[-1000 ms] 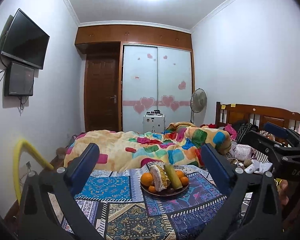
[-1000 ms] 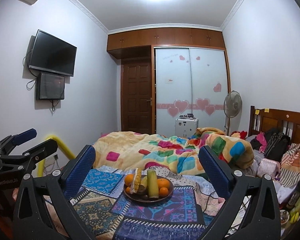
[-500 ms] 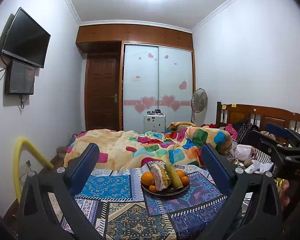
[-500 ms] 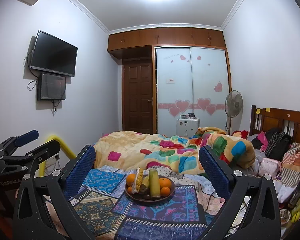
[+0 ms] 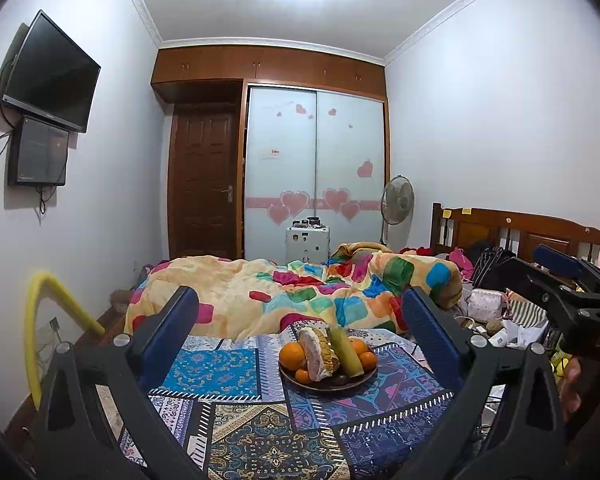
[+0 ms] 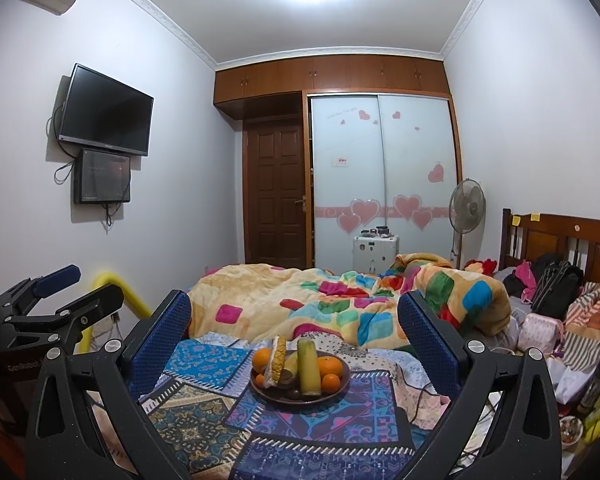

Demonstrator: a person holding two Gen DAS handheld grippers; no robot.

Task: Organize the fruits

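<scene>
Left wrist view: we see our left gripper [image 5: 300, 320] with its blue-padded fingers [image 5: 172, 328] spread wide and nothing between them. Framed between the fingers, a dark round plate [image 5: 327, 385] sits on a patchwork cloth [image 5: 260, 432] spread over the bed, well ahead of the fingertips. On the plate lie oranges [image 5: 293, 357], a corn cob [image 5: 317, 354] and a green cylindrical piece [image 5: 345, 352], leaning together. Behind it is the colourful quilt [image 5: 300, 292]. The right gripper [image 5: 564, 280] shows at the right edge. Compared with half a second ago, the plate sits a little higher and nearer the middle of the frame, and the wardrobe hearts appear slightly lower; the finger spread is unchanged.

Right wrist view: our right gripper [image 6: 294, 320] also stands wide, holding nothing. The same plate [image 6: 300, 396] lies between its fingers, apart from them. The left gripper [image 6: 64, 300] shows at the left edge. Against the earlier frame, the view has barely shifted.
</scene>
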